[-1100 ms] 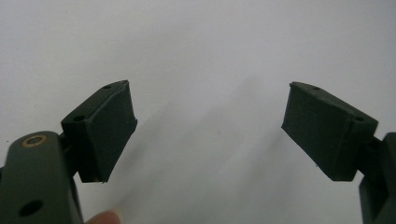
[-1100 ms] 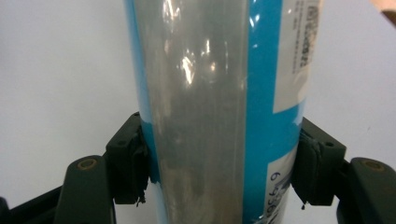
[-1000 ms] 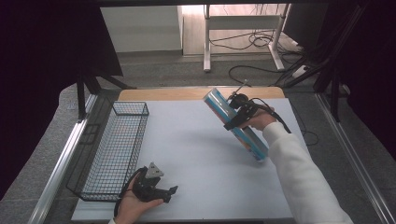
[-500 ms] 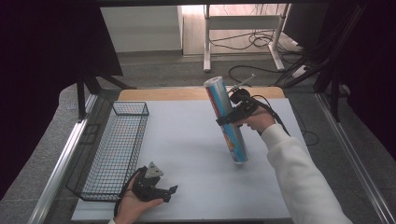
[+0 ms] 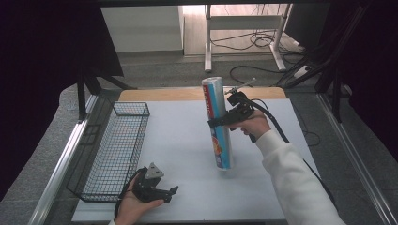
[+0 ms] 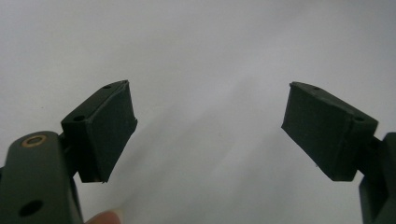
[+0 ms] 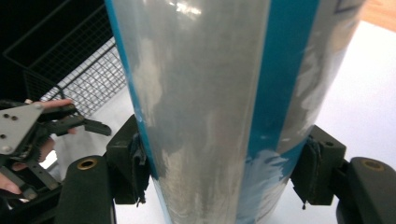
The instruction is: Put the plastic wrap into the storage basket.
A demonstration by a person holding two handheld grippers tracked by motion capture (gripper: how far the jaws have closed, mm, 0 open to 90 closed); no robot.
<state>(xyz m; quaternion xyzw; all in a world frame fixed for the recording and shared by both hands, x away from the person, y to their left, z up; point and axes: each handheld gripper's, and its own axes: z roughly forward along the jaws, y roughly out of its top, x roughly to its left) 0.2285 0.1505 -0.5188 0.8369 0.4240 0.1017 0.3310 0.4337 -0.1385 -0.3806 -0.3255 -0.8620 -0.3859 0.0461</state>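
Standing nearly upright mid-table, the foil-wrap roll (image 5: 218,123) is clamped at mid-height by the right gripper (image 5: 225,119); its glossy sleeve looks light, stiff and slippery. The left gripper (image 5: 162,192) rests spread wide, empty.

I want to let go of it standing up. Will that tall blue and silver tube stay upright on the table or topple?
Likely tippy: the tube is tall and narrow and leans slightly. Its glossy wrap looks slippery between the right tool's pads. If it falls, its round shape would probably roll on the white table.

Lab workspace, white table (image 5: 187,140), floor cables (image 5: 253,42), metal frame legs (image 5: 209,42)
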